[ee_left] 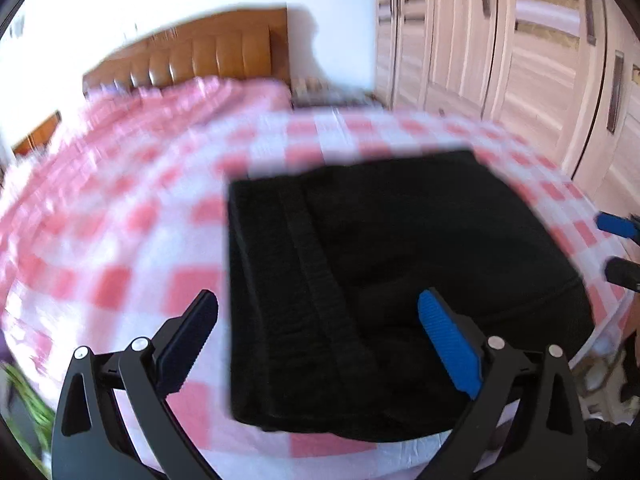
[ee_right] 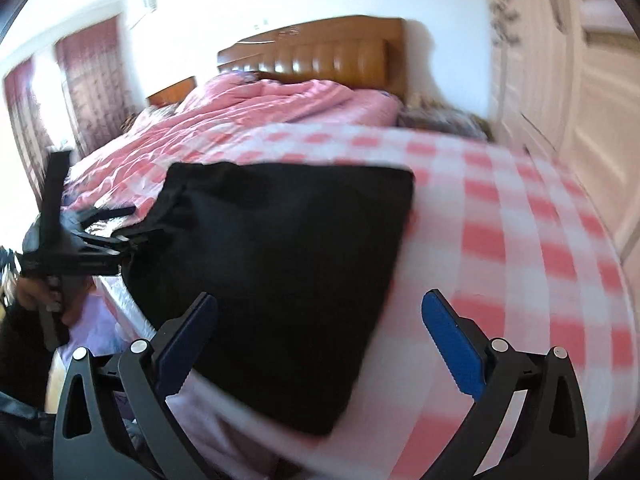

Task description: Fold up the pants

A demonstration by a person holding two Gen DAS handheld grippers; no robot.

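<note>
Hovering over folded black pants (ee_left: 400, 280), left tool (ee_left: 318, 316) wide, empty, right tool (ee_right: 320, 316) likewise.

A bed covered by a pink-and-white checked sheet (ee_left: 132, 248) carried folded black fabric pants (ee_left: 400, 280) near its front edge; a rumpled pink quilt (ee_right: 256, 120) lay farther back.

Motion-blurred checked sheet (ee_left: 120, 240), right claw (ee_left: 618, 226) cut off at frame edge

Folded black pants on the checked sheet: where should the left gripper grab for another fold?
Probably the thick left edge of the folded black fabric pants: layers stack there beside the ribbed waistband strip. Bring the open left gripper from the pink-and-white checked sheet side, jaws straddling that edge.
</note>
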